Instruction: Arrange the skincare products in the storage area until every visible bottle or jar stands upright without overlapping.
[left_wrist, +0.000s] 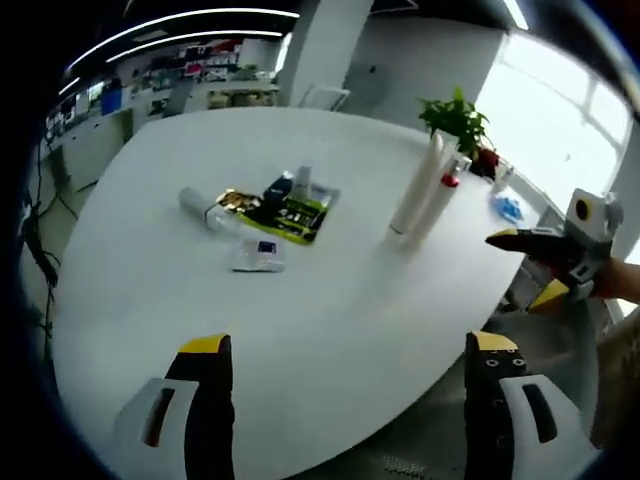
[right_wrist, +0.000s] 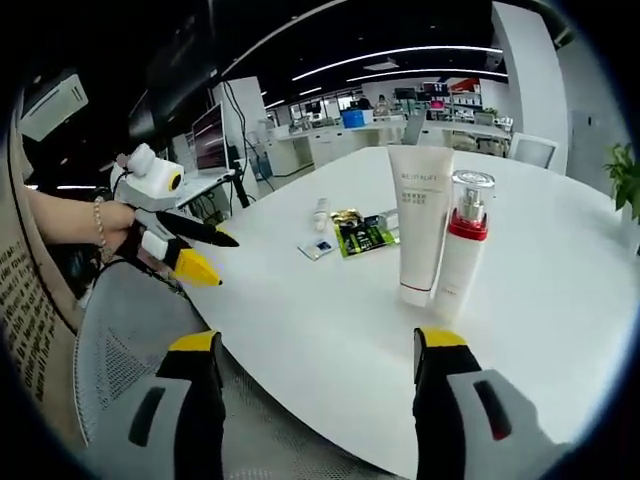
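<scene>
A tall white tube (left_wrist: 417, 185) (right_wrist: 419, 225) stands upright on the white table (left_wrist: 330, 300), touching a clear pump bottle with a red collar (left_wrist: 446, 192) (right_wrist: 463, 245). Farther off lies a green mat (left_wrist: 295, 215) (right_wrist: 364, 236) carrying a dark bottle (left_wrist: 277, 189) and a pale bottle (left_wrist: 302, 180). A grey tube (left_wrist: 194, 202) (right_wrist: 321, 212) lies on its side beside the mat, and a small white box (left_wrist: 258, 255) (right_wrist: 318, 247) lies flat in front of it. My left gripper (left_wrist: 349, 344) (right_wrist: 208, 254) is open and empty at the table edge. My right gripper (right_wrist: 316, 340) (left_wrist: 525, 268) is open too, short of the tall tube.
A potted plant (left_wrist: 456, 118) stands behind the upright pair, with a blue item (left_wrist: 508, 207) near the far edge. A grey mesh chair (right_wrist: 130, 330) sits below the table's near rim. A hand (right_wrist: 108, 224) holds the left gripper. Office desks fill the background.
</scene>
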